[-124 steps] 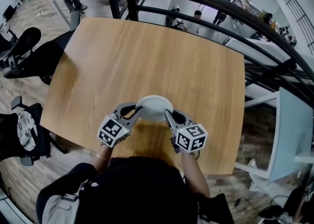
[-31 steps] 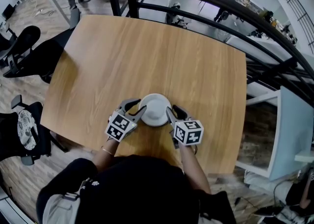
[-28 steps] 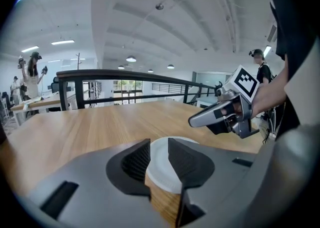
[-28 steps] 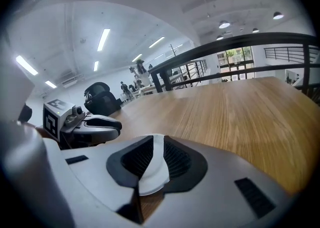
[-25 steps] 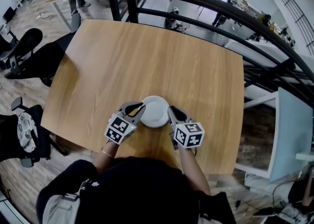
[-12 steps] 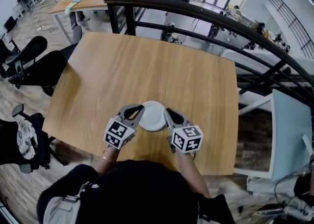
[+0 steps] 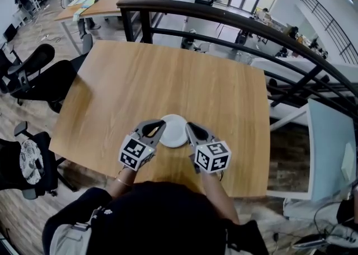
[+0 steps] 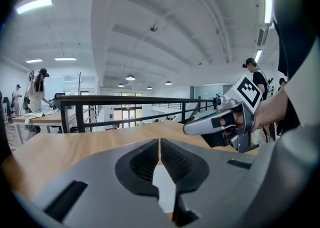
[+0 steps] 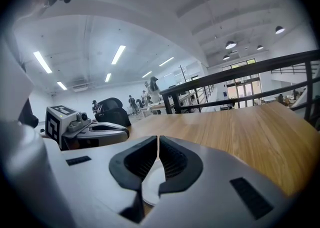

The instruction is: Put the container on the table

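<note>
The white container (image 7: 173, 131) sits on the wooden table (image 7: 168, 69), in the lower middle of the head view and close to the table's near edge. It is round, so it has no long axis. It lies flat, with its broad face turned up toward the camera. The left gripper (image 7: 161, 124) is at its left rim and the right gripper (image 7: 188, 127) at its right rim, both pointing inward and slightly away from the person. From above I cannot tell whether either tip touches the rim. In the left gripper view the left gripper (image 8: 159, 142) has its jaws pressed together with only a thin seam between the ribbed pads. Nothing is between the pads, and a patch of the container (image 8: 162, 192) shows below through the opening behind them. In the right gripper view the right gripper (image 9: 158, 139) has just been closing and its jaws now also meet with nothing between them. The container (image 9: 150, 184) shows pale underneath. A black railing (image 7: 224, 16) curves across the top of the head view beyond the table.
</note>
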Demonstrator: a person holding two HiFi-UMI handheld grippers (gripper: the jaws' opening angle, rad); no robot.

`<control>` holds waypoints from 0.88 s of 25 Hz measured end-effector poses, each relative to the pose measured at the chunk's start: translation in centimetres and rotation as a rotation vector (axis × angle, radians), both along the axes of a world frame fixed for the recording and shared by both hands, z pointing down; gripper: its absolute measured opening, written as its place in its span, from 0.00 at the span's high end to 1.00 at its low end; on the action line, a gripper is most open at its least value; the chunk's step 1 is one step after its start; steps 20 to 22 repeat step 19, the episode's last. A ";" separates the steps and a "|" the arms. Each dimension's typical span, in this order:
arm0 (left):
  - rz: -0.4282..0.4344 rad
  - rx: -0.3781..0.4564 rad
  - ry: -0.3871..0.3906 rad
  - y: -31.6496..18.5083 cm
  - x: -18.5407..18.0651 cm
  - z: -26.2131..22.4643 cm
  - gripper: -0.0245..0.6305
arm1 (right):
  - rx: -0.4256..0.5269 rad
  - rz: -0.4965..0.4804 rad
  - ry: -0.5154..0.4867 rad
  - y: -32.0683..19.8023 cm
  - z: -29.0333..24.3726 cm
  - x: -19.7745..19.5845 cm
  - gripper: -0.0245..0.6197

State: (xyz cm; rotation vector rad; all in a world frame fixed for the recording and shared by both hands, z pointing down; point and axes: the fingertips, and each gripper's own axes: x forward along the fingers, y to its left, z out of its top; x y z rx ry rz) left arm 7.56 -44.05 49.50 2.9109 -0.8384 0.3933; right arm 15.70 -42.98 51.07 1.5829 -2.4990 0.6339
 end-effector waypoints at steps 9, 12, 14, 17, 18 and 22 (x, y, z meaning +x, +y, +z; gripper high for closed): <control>0.006 -0.012 -0.012 0.0 0.0 0.5 0.92 | -0.021 0.022 -0.008 0.4 0.5 0.4 0.92; 0.009 -0.018 -0.014 -0.2 0.0 0.7 0.92 | -0.028 0.024 -0.013 0.3 0.6 0.3 0.92; 0.012 -0.021 -0.014 -0.3 0.1 0.8 0.92 | -0.032 0.023 -0.014 0.1 0.7 0.4 0.92; 0.018 -0.023 -0.018 -0.5 0.4 1.0 0.92 | -0.036 0.024 -0.013 -0.1 0.9 0.7 0.92; 0.020 -0.024 -0.020 -0.6 0.5 1.1 0.92 | -0.039 0.025 -0.012 -0.2 1.0 0.8 0.92; 0.022 -0.025 -0.021 -0.8 0.6 1.3 0.92 | -0.041 0.026 -0.012 -0.3 1.1 0.9 0.92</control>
